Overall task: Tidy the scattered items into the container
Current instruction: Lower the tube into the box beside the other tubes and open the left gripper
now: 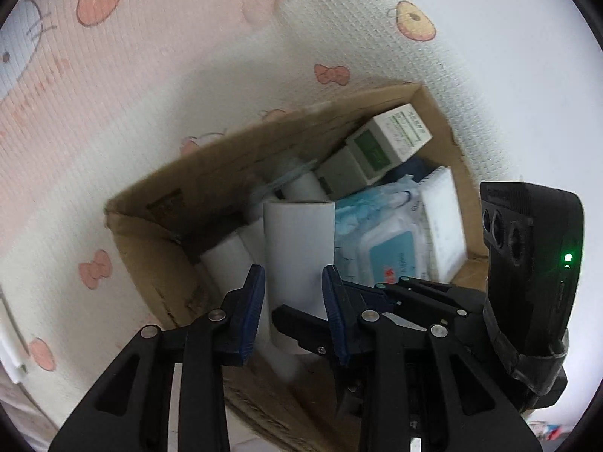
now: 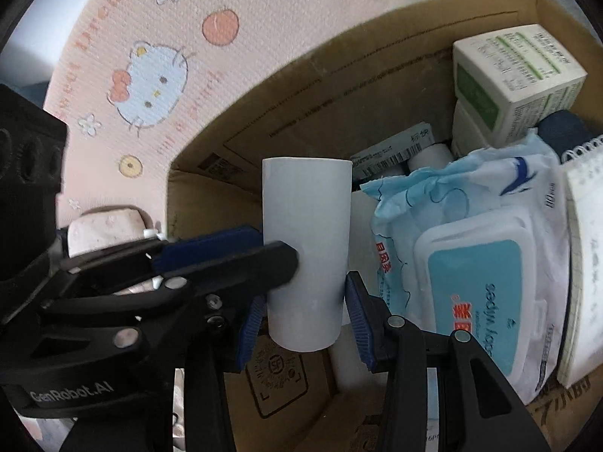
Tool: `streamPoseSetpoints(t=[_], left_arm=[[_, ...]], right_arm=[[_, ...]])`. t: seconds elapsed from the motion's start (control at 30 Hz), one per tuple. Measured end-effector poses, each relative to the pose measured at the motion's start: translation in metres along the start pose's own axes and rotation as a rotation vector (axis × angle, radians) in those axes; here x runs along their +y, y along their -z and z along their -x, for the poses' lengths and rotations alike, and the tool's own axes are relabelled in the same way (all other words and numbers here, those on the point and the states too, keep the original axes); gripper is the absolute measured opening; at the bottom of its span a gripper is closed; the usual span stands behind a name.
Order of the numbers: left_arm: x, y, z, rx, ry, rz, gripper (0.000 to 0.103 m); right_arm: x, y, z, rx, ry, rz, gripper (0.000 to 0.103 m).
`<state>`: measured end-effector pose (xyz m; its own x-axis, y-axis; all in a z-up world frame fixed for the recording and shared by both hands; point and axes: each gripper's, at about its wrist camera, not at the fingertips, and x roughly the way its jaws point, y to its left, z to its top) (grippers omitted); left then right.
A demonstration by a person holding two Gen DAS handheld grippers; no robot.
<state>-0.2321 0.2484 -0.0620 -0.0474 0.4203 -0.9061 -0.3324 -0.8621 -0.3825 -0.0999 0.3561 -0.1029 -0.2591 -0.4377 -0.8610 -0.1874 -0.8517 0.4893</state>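
While both grippers meet over an open brown cardboard box, the left wrist view shows the left gripper with its blue-padded fingers set on either side of a plain white paper roll, partly open; whether the pads press the roll cannot be told. From the right, the right gripper's black fingers cross the roll's lower end. Inside the box lie a white-and-green carton, a blue-and-white pack of wet wipes and a white notepad. Beneath the box spreads a pink and white cartoon-print mat.

From the right wrist view, the right gripper holds the same white roll upright, blue pads against both sides near its base, above the box's interior. Reaching in from the left, a black finger of the left gripper touches the roll's side. To the right sit the wet wipes, the green-printed carton and the spiral-bound notepad. Outside the box wall, the mat shows a cartoon cat.
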Motion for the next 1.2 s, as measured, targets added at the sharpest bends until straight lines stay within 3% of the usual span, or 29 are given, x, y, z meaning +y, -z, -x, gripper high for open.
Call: streamPoseSetpoints(t=[0.23, 0.5, 0.6, 0.87, 0.97, 1.07, 1.2], left_arm=[[0.012, -0.004, 0.009, -0.04, -0.028, -0.006, 0.035], [0.012, 0.0, 0.01, -0.067, -0.047, -0.06, 0.02], [0.011, 0.002, 0.011, -0.078, -0.055, -0.084, 0.019], [0.008, 0.005, 0.012, -0.089, -0.042, -0.122, 0.019], [0.011, 0.007, 0.016, -0.103, -0.017, -0.11, 0.019], [0.017, 0.012, 0.027, -0.162, 0.02, -0.062, 0.022], [0.03, 0.018, 0.042, -0.236, 0.053, -0.012, 0.045]], right_arm=[[0.0, 0.0, -0.02, 0.064, 0.113, 0.065, 0.04], [0.009, 0.001, -0.032, 0.143, 0.15, 0.158, 0.04], [0.01, 0.003, -0.032, 0.137, 0.183, 0.169, 0.041], [0.006, 0.01, -0.008, 0.091, 0.169, 0.138, 0.045], [0.013, 0.019, 0.007, 0.059, 0.209, 0.166, 0.047], [0.023, 0.031, 0.024, 0.014, 0.253, 0.192, 0.047], [0.04, 0.05, 0.047, -0.057, 0.279, 0.23, 0.05]])
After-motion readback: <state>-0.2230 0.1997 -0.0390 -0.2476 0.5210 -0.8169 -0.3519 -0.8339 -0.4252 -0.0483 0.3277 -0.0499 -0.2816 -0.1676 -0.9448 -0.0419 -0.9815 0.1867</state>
